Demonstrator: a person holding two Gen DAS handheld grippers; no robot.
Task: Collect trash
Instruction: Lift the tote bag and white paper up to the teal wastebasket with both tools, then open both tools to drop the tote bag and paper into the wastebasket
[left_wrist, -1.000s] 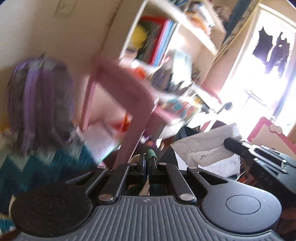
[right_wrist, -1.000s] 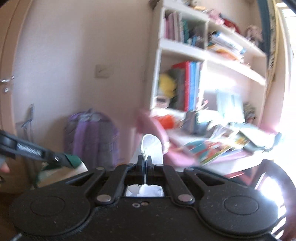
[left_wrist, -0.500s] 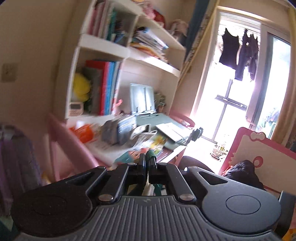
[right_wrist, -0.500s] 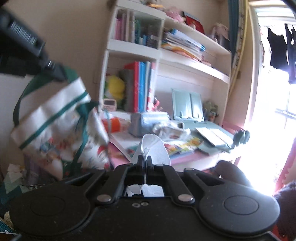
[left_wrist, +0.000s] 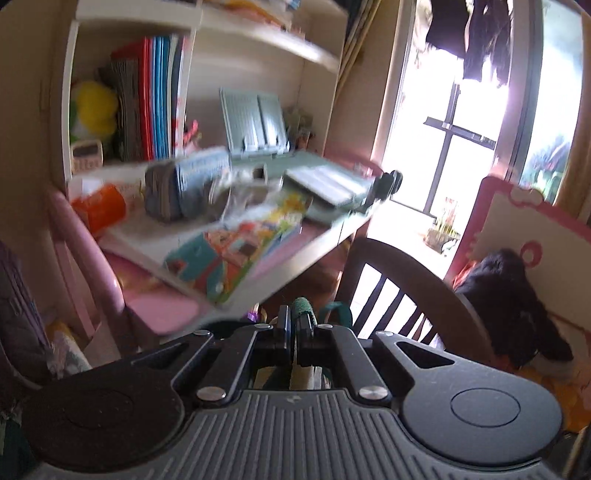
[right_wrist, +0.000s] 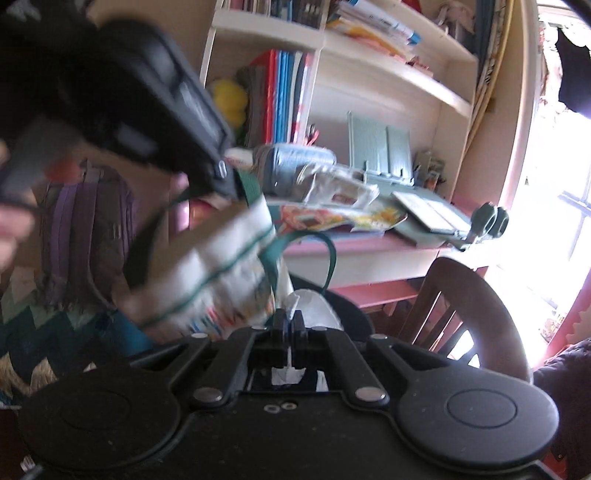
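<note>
Both tools are clamped: the left tool (left_wrist: 295, 322) on a green bag strap (left_wrist: 303, 307), the right tool (right_wrist: 289, 324) on a white tissue (right_wrist: 312, 306).

Seen from the right wrist, the left tool (right_wrist: 229, 186) hangs the white, green-striped bag (right_wrist: 210, 280) just left of and above the right tool, with a second strap looping free beside the tissue, which sticks up past the closed pads close to the bag's lower edge. Behind them stands a pink counter (right_wrist: 373, 245) littered with a picture book (left_wrist: 236, 251), a grey pouch (right_wrist: 295, 168) and a crumpled wrapper (right_wrist: 338, 186), under shelves of books (left_wrist: 159, 99). A dark chair (right_wrist: 458, 295) stands at the counter, and a purple backpack (right_wrist: 86, 225) sits on the floor at left. Much of the left view is blurred.
</note>
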